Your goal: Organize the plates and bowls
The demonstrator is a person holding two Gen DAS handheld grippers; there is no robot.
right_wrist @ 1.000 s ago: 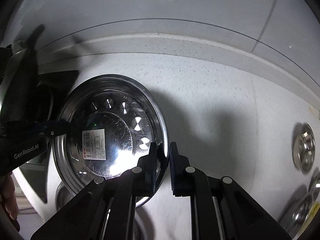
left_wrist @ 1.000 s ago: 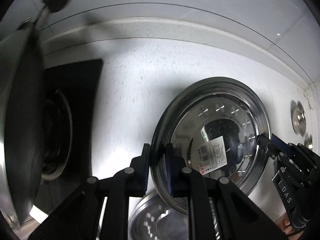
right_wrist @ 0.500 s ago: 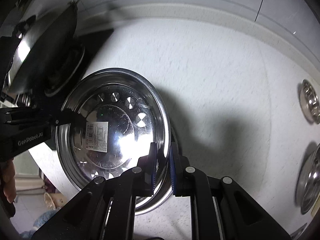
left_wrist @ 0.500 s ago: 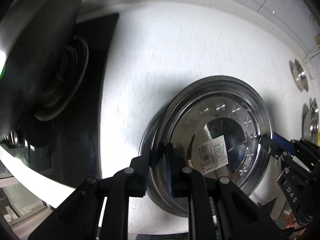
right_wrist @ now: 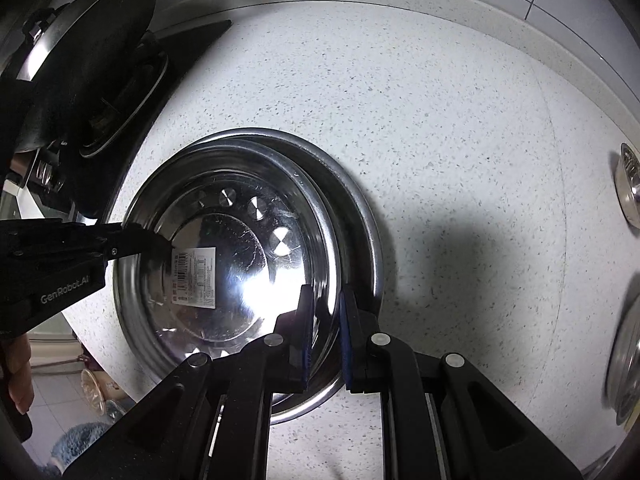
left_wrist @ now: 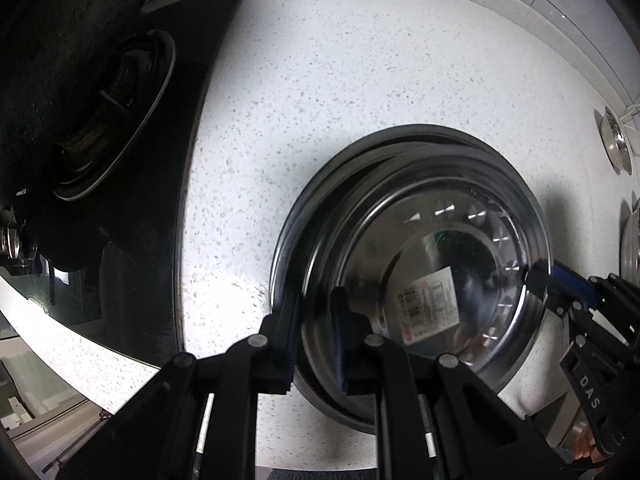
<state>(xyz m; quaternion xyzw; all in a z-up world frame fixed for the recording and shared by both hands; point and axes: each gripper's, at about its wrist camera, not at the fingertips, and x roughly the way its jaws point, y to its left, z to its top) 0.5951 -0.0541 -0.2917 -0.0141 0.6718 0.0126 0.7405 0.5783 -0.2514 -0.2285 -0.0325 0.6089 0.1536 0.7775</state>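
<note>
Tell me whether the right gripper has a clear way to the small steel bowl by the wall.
Probably not yet. The right gripper has just been opening but still straddles the plate rim. Bare counter separates it from the small steel bowl.

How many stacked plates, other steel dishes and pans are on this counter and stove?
Stacked steel plates: 2, the top plate and the lower plate
Other steel dishes at the right edge: 2, the far dish and the near dish
Black wok: 1
Total: 5
</note>
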